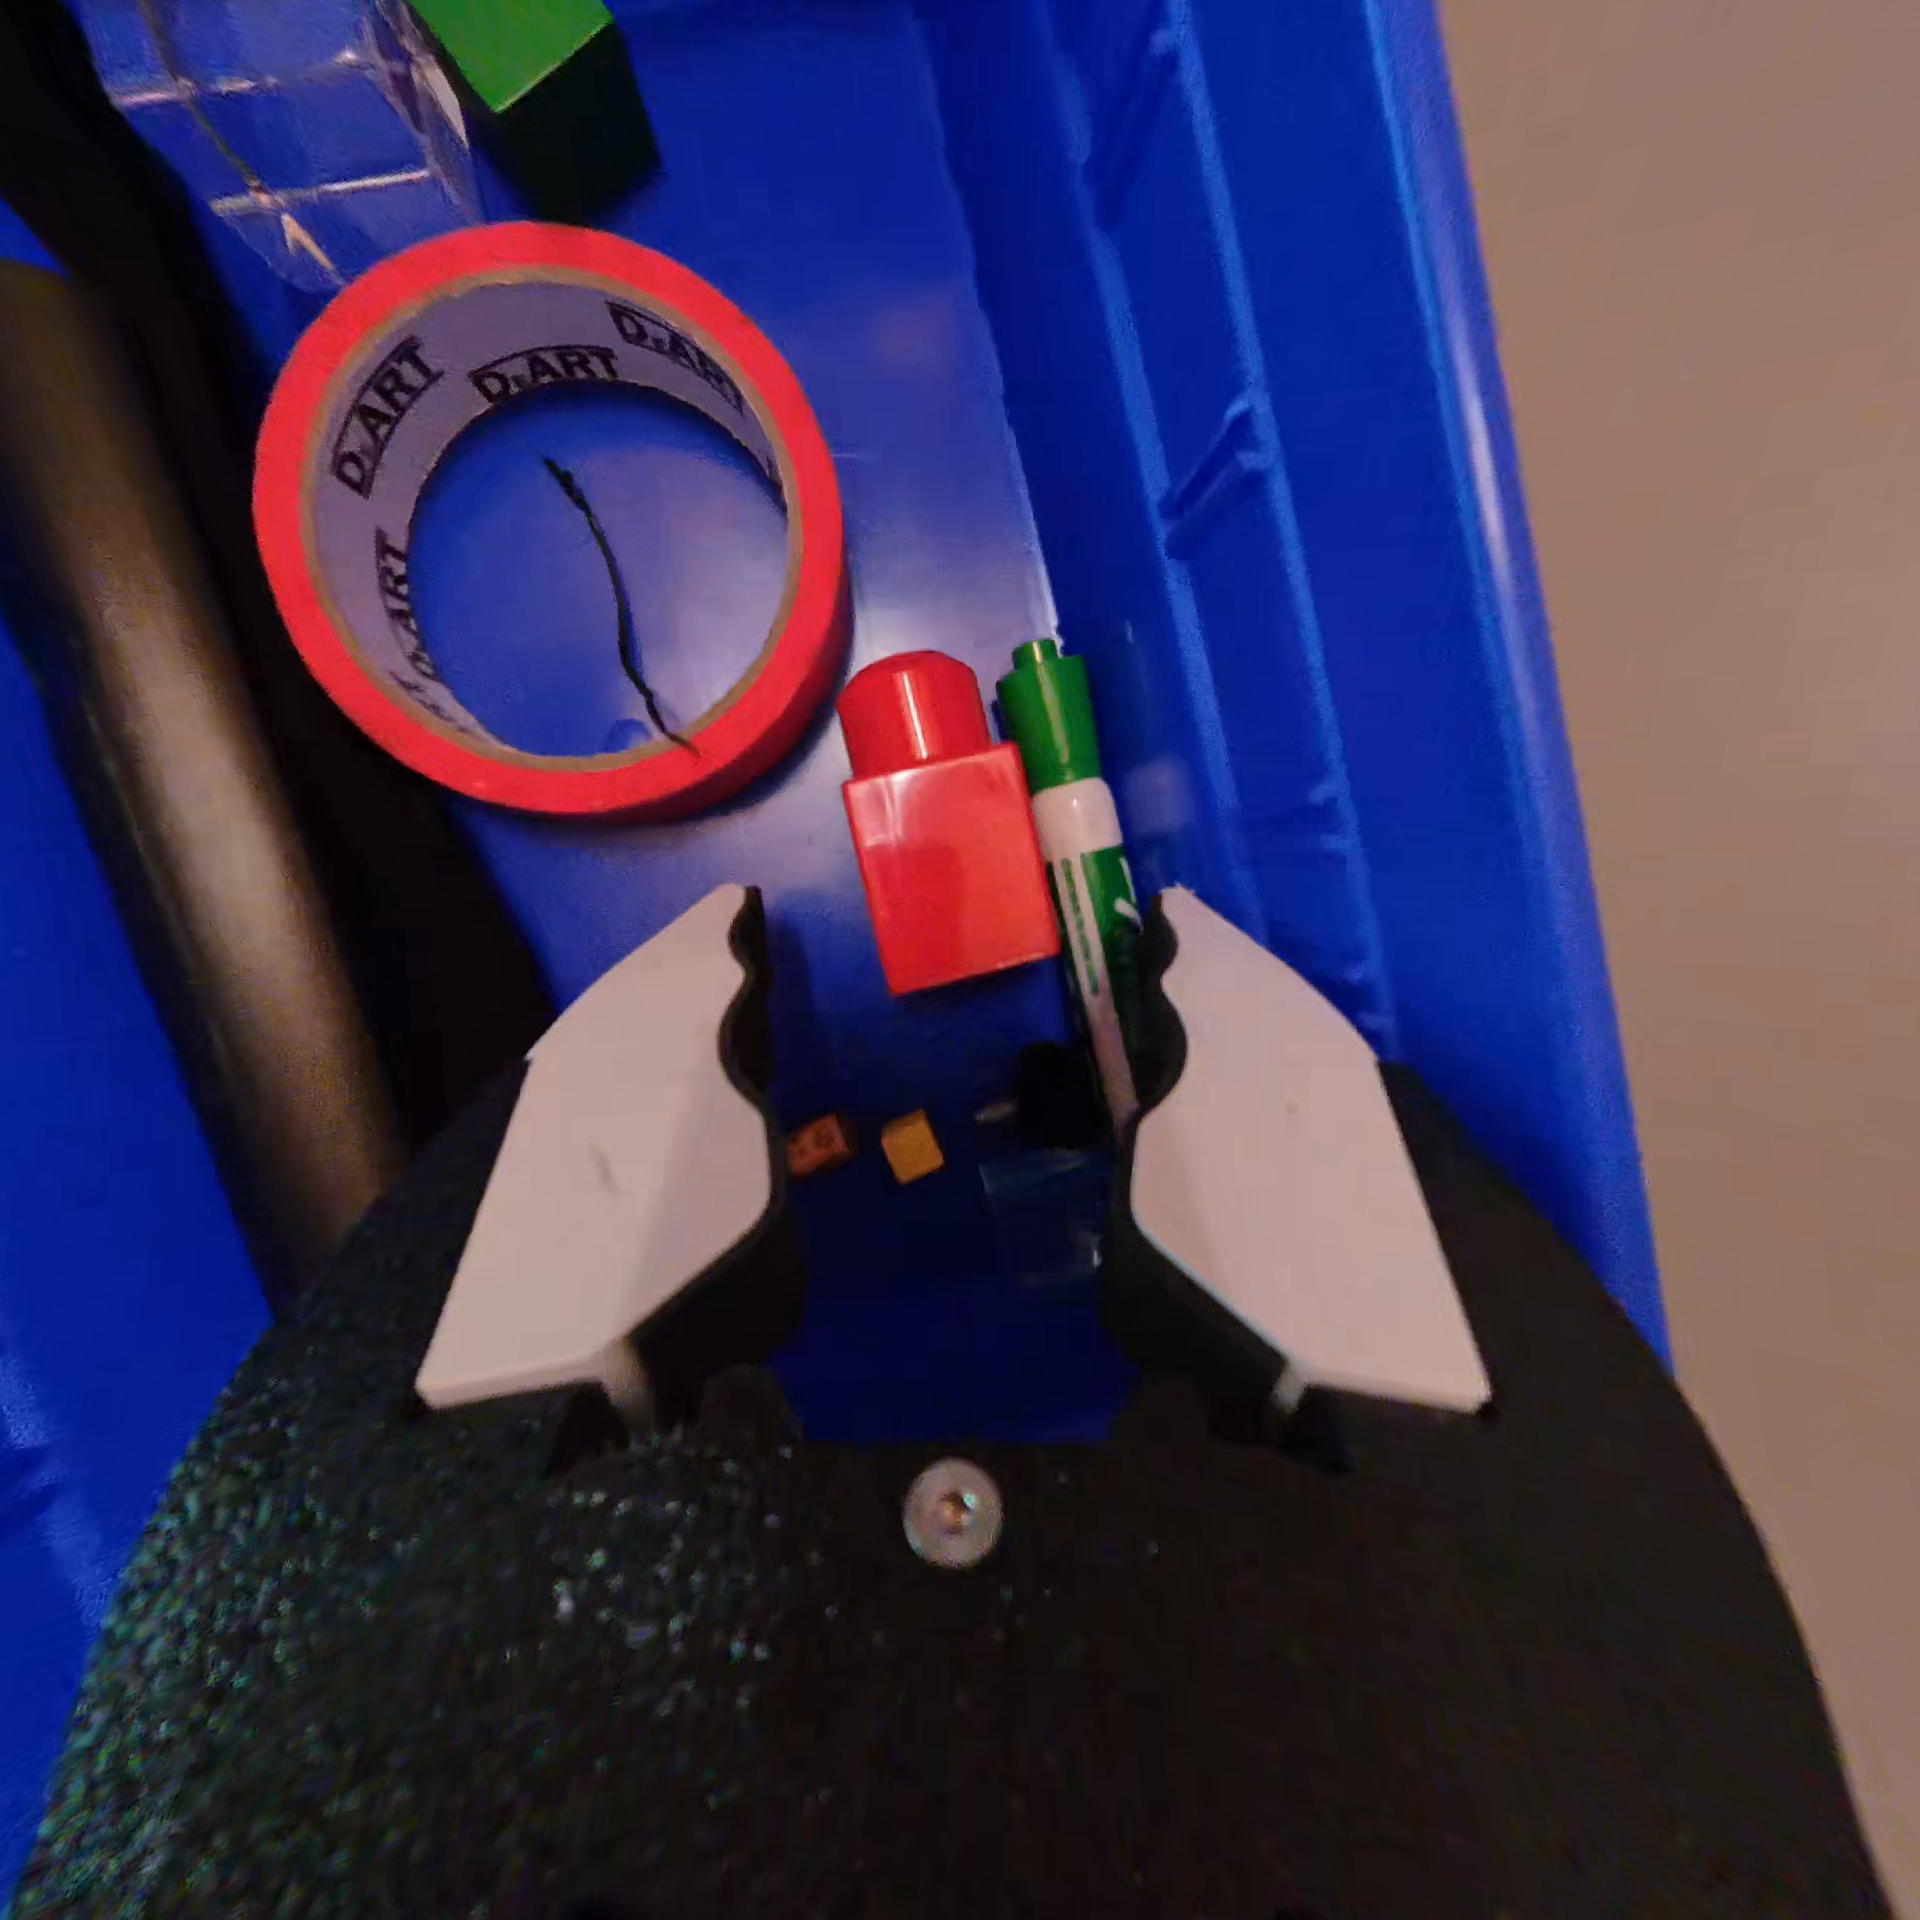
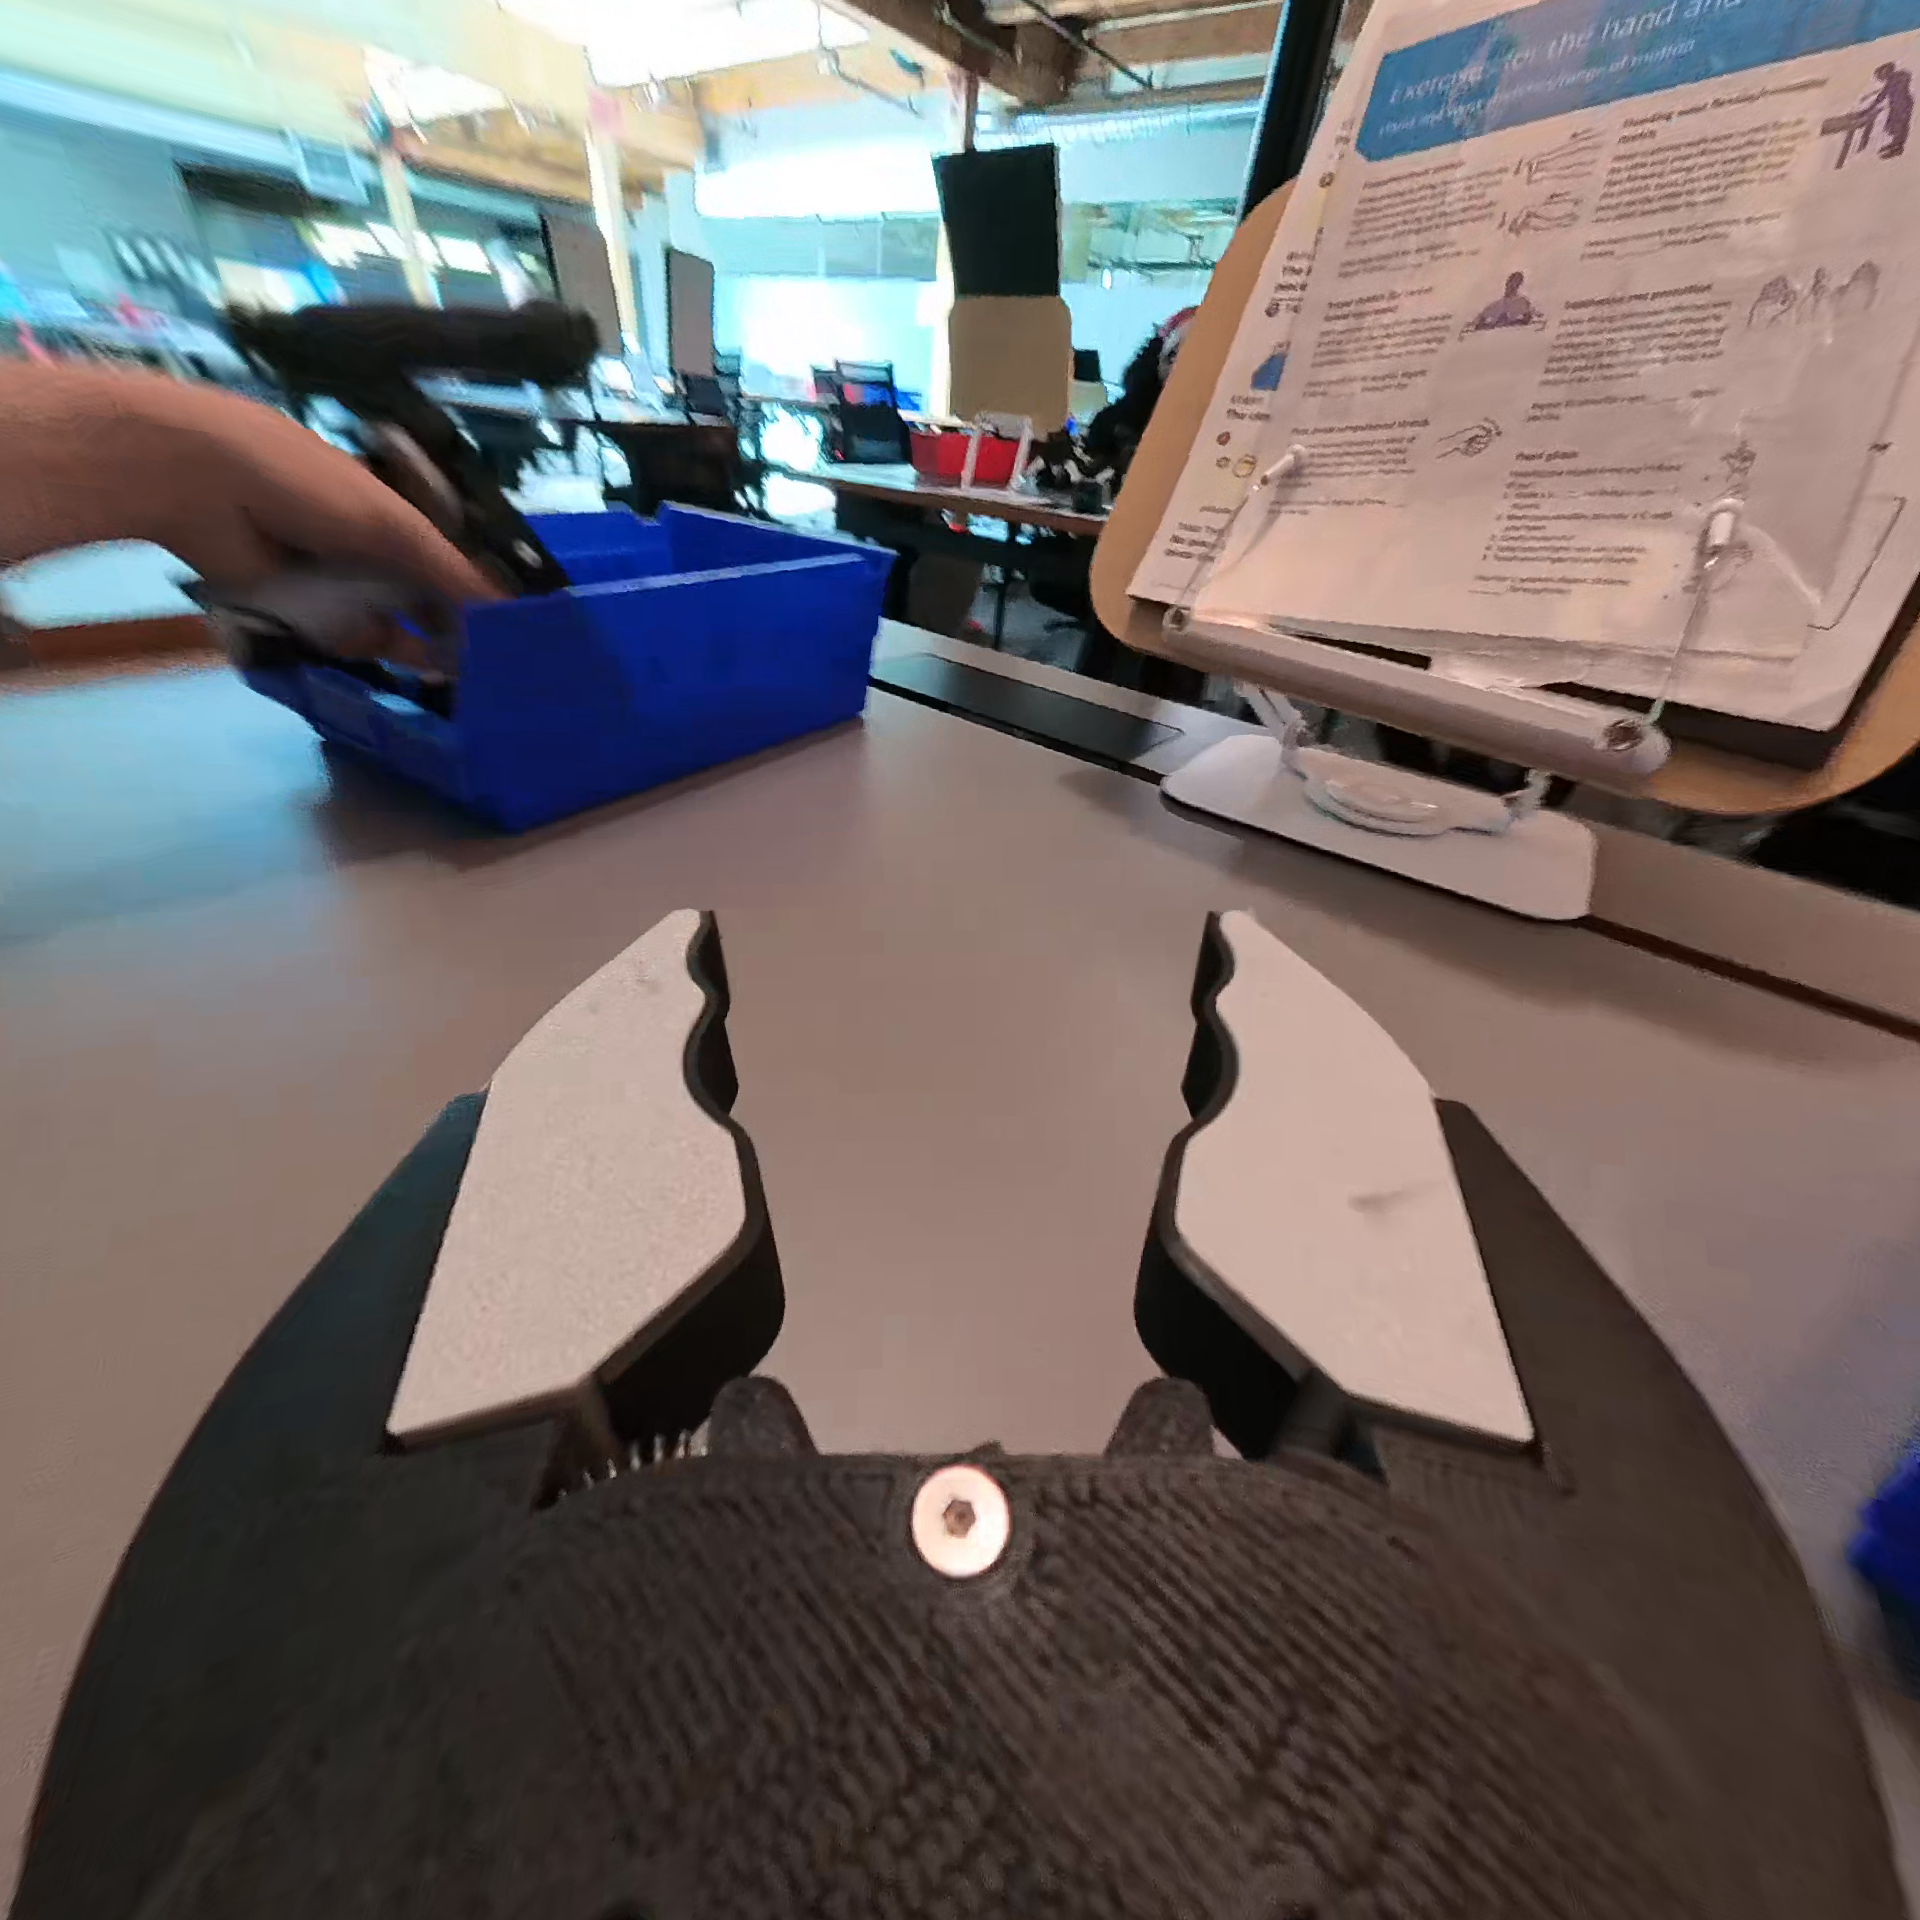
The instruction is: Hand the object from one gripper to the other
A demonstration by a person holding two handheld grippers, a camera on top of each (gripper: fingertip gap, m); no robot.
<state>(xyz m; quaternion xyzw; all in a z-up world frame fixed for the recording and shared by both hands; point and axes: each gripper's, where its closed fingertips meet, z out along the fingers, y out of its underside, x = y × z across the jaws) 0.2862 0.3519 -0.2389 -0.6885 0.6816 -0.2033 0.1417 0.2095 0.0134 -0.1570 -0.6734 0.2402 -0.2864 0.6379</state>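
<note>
My left gripper is open and reaches down into a blue bin. A red toy block with a round stud lies just ahead between the fingertips. A green marker lies along its right side, its lower end against my right finger. A red tape roll lies flat to the upper left. My right gripper is open and empty above the grey table. In the right wrist view the other gripper, held by a hand, dips into the blue bin at left.
A green block and a clear plastic piece lie at the bin's far end. Small orange and dark bits lie between my left fingers. A document stand with printed sheets stands right on the table. A blue thing shows at the right edge.
</note>
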